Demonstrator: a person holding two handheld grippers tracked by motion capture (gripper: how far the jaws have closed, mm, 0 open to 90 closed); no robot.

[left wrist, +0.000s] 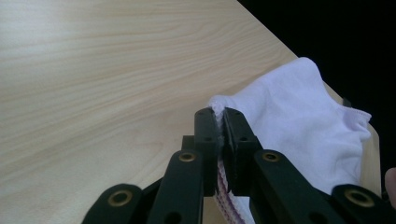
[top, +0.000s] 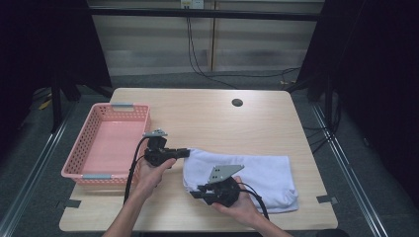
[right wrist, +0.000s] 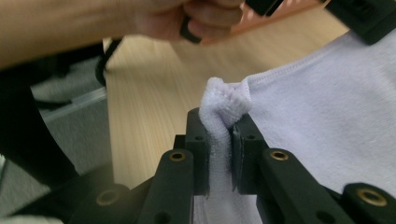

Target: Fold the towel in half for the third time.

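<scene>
A white towel [top: 267, 173] lies folded on the near right part of the wooden table [top: 207, 118]. My left gripper [top: 187, 152] is shut on the towel's far left corner, and the cloth edge [left wrist: 218, 112] is pinched between its black jaws. My right gripper [top: 193, 193] is shut on the towel's near left corner, where a bunched fold of cloth [right wrist: 223, 100] pokes out above the jaws. Beyond that fold spreads the white towel [right wrist: 327, 116], with the other hand [right wrist: 140, 18] past it.
A pink plastic basket [top: 99, 170] stands empty at the table's left edge, just left of my left hand. A round cable hole [top: 237, 102] sits in the far middle of the table. Dark floor and cables surround the table.
</scene>
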